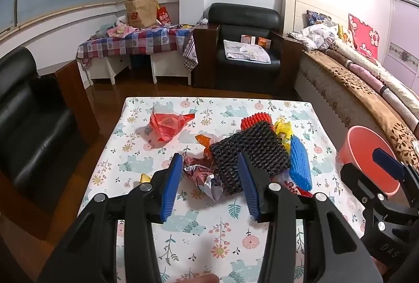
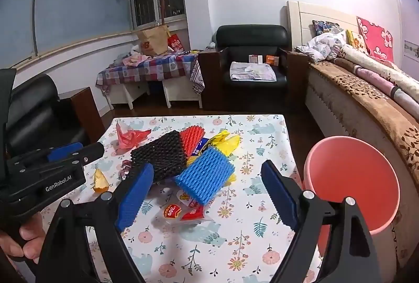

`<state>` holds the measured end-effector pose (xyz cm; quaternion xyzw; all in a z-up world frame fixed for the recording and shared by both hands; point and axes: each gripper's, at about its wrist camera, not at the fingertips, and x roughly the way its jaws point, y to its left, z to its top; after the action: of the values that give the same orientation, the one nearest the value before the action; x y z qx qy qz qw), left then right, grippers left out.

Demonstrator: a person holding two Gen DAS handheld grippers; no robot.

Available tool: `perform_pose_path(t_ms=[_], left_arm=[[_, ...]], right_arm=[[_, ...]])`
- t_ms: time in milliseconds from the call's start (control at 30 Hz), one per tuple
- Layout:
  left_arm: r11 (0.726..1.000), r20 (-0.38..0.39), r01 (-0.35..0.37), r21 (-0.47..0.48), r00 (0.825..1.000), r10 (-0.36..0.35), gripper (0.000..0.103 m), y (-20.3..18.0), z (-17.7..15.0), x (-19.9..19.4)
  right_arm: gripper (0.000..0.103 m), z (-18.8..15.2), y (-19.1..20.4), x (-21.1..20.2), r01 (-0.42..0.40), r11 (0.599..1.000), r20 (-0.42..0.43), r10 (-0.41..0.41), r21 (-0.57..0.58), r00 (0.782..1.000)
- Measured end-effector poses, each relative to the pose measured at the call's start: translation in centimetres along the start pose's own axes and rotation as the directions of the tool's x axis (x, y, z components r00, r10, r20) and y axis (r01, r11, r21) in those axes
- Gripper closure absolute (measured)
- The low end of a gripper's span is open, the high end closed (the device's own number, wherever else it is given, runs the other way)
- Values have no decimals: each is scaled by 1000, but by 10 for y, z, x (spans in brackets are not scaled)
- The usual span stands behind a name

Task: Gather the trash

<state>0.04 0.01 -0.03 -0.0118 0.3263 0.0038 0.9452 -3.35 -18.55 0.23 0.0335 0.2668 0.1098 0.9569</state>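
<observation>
A trash pile lies on the floral-cloth table [image 1: 199, 228]: a black foam net [image 1: 251, 149] [image 2: 159, 154], a red foam net [image 1: 255, 119], a blue foam net [image 1: 301, 165] [image 2: 205, 178], a yellow bag [image 2: 225, 143], a red plastic bag [image 1: 167, 126] and a crumpled wrapper [image 1: 204, 175]. My left gripper [image 1: 210, 160] [image 2: 86, 149] hovers open over the crumpled wrapper, with its right finger in front of the black net. My right gripper [image 2: 207, 167] [image 1: 387, 165] stands wide open above the blue net, holding nothing. A pink bin [image 2: 351, 178] [image 1: 366, 149] stands off the table's right edge.
Flat red snack wrappers [image 2: 183, 211] and a small orange scrap [image 2: 100, 182] lie near the pile. A black sofa [image 1: 28, 120] stands left of the table and a bed [image 2: 366, 99] to the right. A black armchair [image 1: 246, 47] and a checkered side table [image 1: 136, 42] stand at the back.
</observation>
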Motion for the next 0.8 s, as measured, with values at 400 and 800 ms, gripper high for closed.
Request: perform_pose_path(t_ms=[400, 800], left_arm=[[1000, -5, 7, -8, 1000, -7, 58, 0, 0, 0], [1000, -6, 8, -8, 1000, -8, 58, 0, 0, 0]], right_arm=[[20, 1, -2, 5, 21, 1000, 2, -21, 15, 1000], [22, 3, -1, 3, 17, 1000, 2, -17, 19, 1000]])
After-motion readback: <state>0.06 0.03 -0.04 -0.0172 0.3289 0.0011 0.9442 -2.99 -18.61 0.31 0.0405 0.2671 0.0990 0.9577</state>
